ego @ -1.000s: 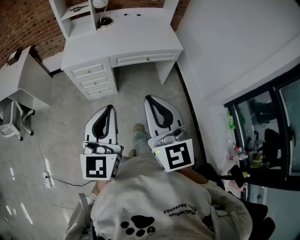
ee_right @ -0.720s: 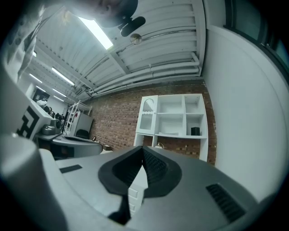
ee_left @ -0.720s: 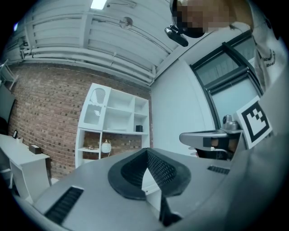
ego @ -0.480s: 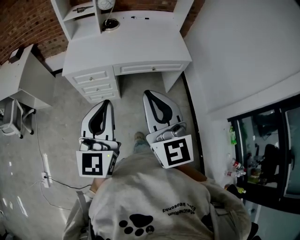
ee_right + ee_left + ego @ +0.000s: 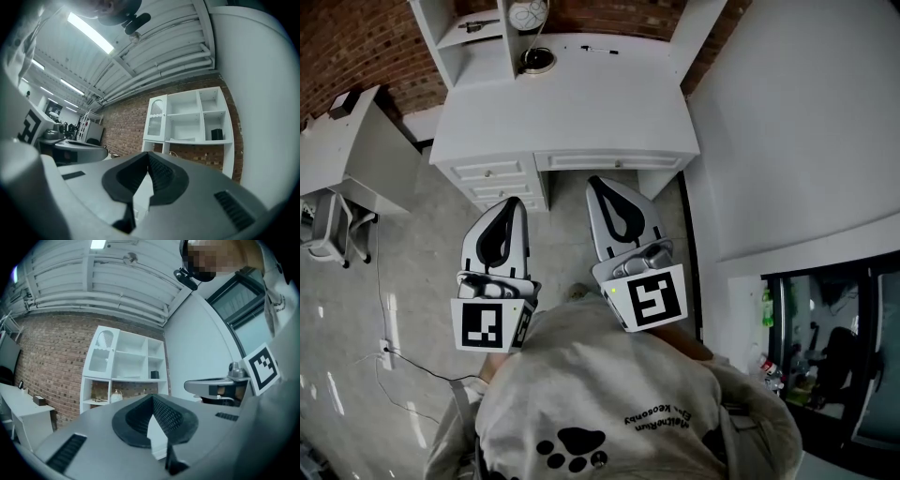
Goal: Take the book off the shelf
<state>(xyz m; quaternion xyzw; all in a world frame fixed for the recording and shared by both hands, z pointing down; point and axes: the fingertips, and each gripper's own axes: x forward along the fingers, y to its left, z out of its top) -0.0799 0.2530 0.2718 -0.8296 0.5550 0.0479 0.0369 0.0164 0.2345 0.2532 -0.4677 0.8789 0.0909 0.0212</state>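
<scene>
dark book (image 5: 216, 134) on white shelf (image 5: 195, 141), standing upright

Bare floor (image 5: 422, 272) lies open right up to the desk (image 5: 581, 112). The desk top is nearly clear: only a round dish (image 5: 537, 61) and a thin dark object (image 5: 586, 48) sit near its back edge. The shelf unit (image 5: 126, 366) above is open-fronted except for 1 glazed door (image 5: 104, 341) at upper left, and a small dark block (image 5: 154, 375) stands in a right compartment. A white wall (image 5: 806, 122) closes the right side. A side table (image 5: 347, 150) and chair (image 5: 328, 230) crowd the left.
</scene>
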